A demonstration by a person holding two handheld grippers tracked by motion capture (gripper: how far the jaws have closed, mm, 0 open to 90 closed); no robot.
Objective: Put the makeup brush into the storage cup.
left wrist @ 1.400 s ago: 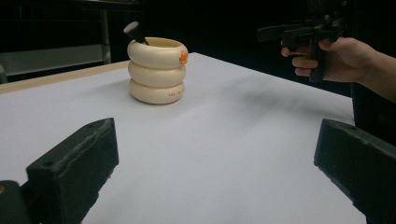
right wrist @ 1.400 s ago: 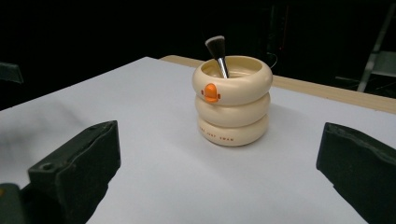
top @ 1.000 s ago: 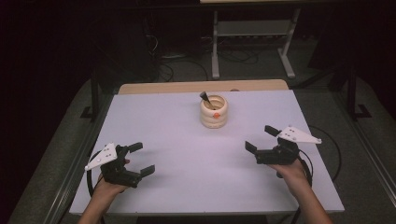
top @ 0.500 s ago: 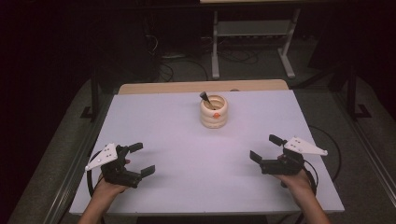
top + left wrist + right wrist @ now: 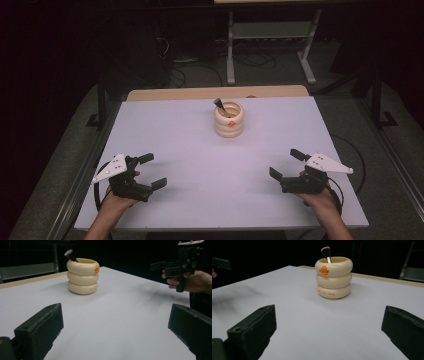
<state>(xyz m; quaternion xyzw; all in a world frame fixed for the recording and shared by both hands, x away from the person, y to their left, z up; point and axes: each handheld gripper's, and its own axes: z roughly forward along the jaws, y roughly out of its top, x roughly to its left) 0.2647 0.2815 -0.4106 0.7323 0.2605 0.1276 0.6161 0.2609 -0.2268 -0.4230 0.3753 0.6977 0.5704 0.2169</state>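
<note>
Both the left gripper and right gripper sit wide open and empty at the near corners, looks like they're lined up to go for the far ringed holder with its brush.

— What stands on the counter?
— A cream holder shaped like three stacked rings, upright, with a small orange beak on its top ring.
— Where?
— Near the middle of the far edge, well apart from the near corners.
— Anything inside?
— A dark-tipped brush, leaning out over the rim.
</note>
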